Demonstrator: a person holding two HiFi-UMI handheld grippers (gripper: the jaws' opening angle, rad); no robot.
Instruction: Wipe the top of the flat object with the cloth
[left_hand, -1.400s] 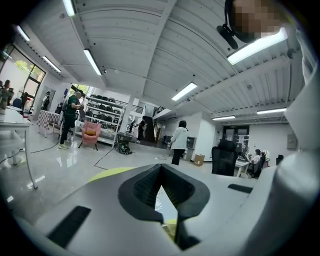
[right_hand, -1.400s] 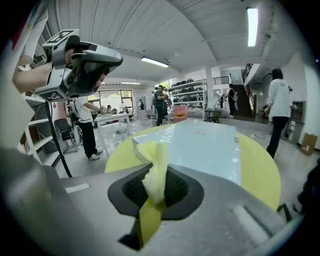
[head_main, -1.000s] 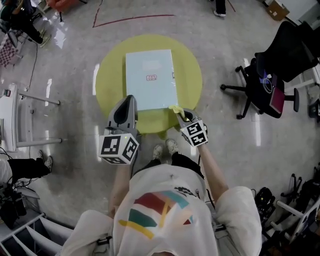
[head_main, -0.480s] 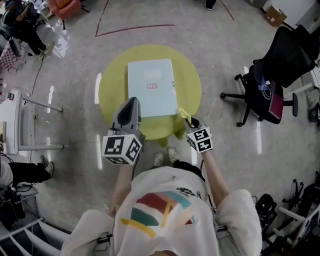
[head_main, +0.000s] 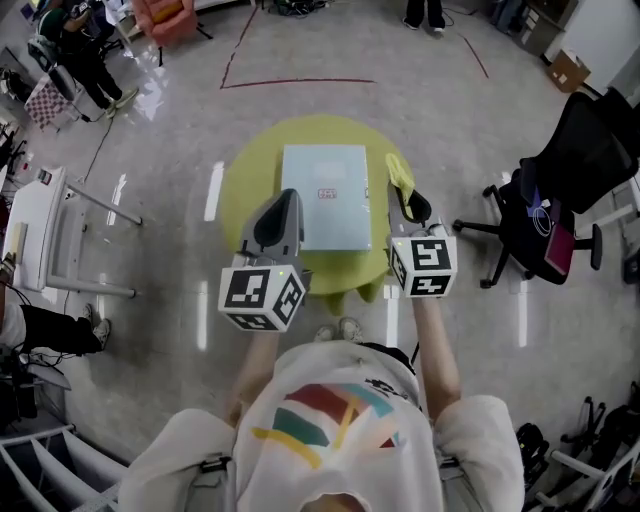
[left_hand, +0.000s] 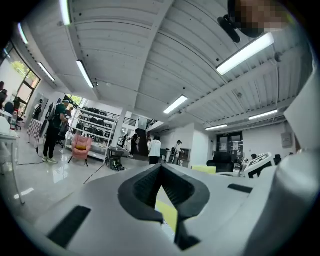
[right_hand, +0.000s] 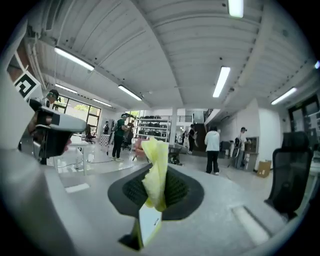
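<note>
Pale blue and flat, the object (head_main: 323, 185) lies on a round yellow-green bench (head_main: 240, 190). Only the head view shows it, looking down between the two tools. There the left gripper (head_main: 288, 196) hangs over the near part of the bench, by the object's near left corner. The right gripper (head_main: 408, 198) is held just beside the object's right edge, and the yellow cloth (head_main: 400, 168) sticks out of its tip, beside the object and not on it. Both gripper views look level across the room at ceiling lights, shelving (left_hand: 92, 130) and standing people (right_hand: 213, 150), and neither shows the object. The left gripper view shows its jaws pressed together with nothing between them. The right gripper view shows its jaws pinching the cloth, with a white tag (right_hand: 147, 222) hanging below that the head view misses.
</note>
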